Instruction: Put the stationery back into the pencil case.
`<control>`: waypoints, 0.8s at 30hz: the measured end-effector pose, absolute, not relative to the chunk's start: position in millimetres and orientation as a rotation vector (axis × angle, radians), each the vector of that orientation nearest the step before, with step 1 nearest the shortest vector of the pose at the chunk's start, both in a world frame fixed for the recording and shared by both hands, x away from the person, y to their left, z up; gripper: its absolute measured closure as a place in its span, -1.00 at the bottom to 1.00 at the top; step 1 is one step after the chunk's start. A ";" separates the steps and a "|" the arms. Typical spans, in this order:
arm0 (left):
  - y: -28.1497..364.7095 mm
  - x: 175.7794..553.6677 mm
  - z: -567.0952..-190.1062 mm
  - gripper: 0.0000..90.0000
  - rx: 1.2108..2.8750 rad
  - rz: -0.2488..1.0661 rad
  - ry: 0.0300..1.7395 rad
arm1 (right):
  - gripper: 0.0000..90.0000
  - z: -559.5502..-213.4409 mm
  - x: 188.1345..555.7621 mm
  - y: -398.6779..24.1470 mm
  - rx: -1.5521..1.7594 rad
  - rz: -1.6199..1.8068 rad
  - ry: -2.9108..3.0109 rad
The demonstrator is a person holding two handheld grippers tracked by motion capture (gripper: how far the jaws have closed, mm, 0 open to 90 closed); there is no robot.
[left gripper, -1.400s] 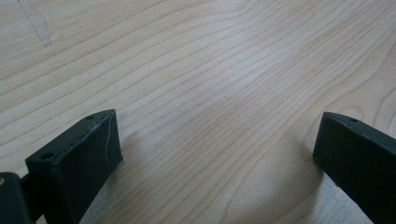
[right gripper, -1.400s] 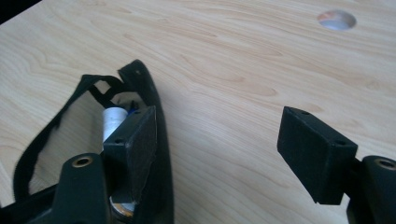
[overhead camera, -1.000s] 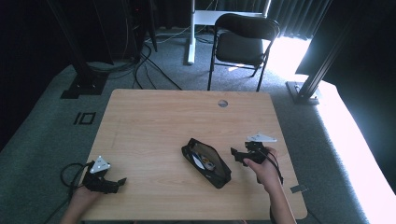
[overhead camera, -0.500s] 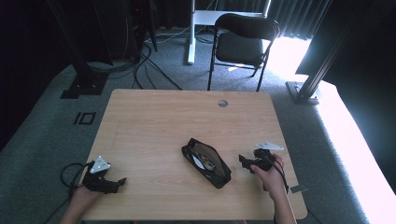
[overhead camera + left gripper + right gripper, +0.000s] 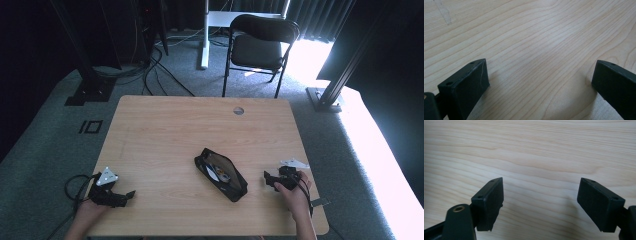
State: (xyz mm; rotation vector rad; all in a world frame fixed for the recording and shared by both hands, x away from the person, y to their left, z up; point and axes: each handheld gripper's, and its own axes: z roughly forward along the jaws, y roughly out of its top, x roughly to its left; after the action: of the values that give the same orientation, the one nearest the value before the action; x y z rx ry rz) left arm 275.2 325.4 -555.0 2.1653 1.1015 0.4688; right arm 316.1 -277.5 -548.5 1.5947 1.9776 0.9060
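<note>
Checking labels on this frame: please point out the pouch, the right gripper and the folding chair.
pouch (image 5: 221, 174): high view, on its open top, mid-table.
right gripper (image 5: 266, 178): high view, midway between its fingertips, which stand apart over bare wood.
folding chair (image 5: 255, 51): high view, on the seat, beyond the table.

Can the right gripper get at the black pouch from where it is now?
Probably yes: the right gripper is open, and bare table lies between it and the black pouch.
</note>
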 end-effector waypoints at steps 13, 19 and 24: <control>325.3 275.2 -555.0 -0.97 2.165 0.469 1.101 | -0.53 -557.5 302.5 -297.2 1.677 0.854 1.853; 325.3 275.2 -555.0 -0.97 2.165 0.469 1.102 | -0.61 -559.8 298.1 -301.5 1.672 0.845 1.831; 325.3 275.2 -555.0 -0.97 2.165 0.469 1.102 | -0.67 -560.6 297.6 -300.0 1.659 0.823 1.841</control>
State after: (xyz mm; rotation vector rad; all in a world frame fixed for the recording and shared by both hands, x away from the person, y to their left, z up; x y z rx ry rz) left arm 275.2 325.3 -555.0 2.1652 1.1018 0.4686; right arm 297.6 -300.0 -560.6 1.6587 1.8414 0.8227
